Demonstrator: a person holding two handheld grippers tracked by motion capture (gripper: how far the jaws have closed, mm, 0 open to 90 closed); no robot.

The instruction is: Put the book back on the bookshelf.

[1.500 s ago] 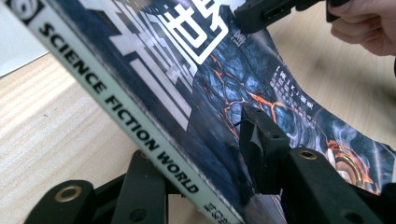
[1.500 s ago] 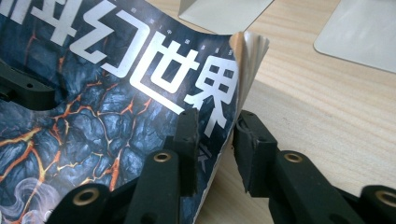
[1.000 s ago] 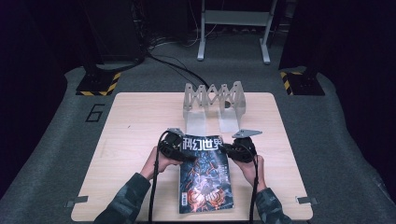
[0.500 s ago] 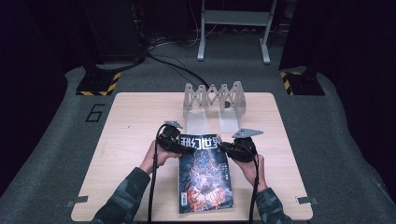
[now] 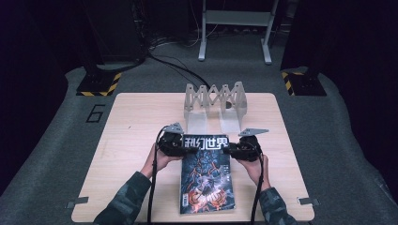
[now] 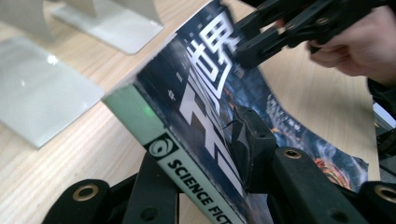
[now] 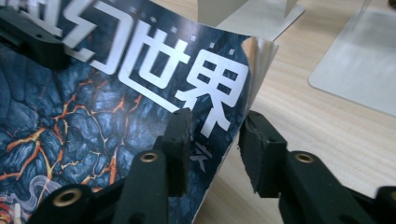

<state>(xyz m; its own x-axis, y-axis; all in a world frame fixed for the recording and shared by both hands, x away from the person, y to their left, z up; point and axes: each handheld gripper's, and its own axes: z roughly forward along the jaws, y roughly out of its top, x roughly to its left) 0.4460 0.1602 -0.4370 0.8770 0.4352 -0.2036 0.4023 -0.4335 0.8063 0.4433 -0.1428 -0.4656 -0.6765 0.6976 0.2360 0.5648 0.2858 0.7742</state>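
Both hand-held grippers, left (image 5: 180, 149) and right (image 5: 230, 151), clamp the magazine (image 5: 206, 176); the folding rack (image 5: 215, 107) stands just beyond.

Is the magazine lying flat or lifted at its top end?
Lifted: the magazine rises off the table at its top edge, with the left gripper and right gripper at its corners.

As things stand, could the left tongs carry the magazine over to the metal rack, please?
Probably yes: the left tongs grip the magazine by its spine, the rack stands just beyond it, and bare table lies between.
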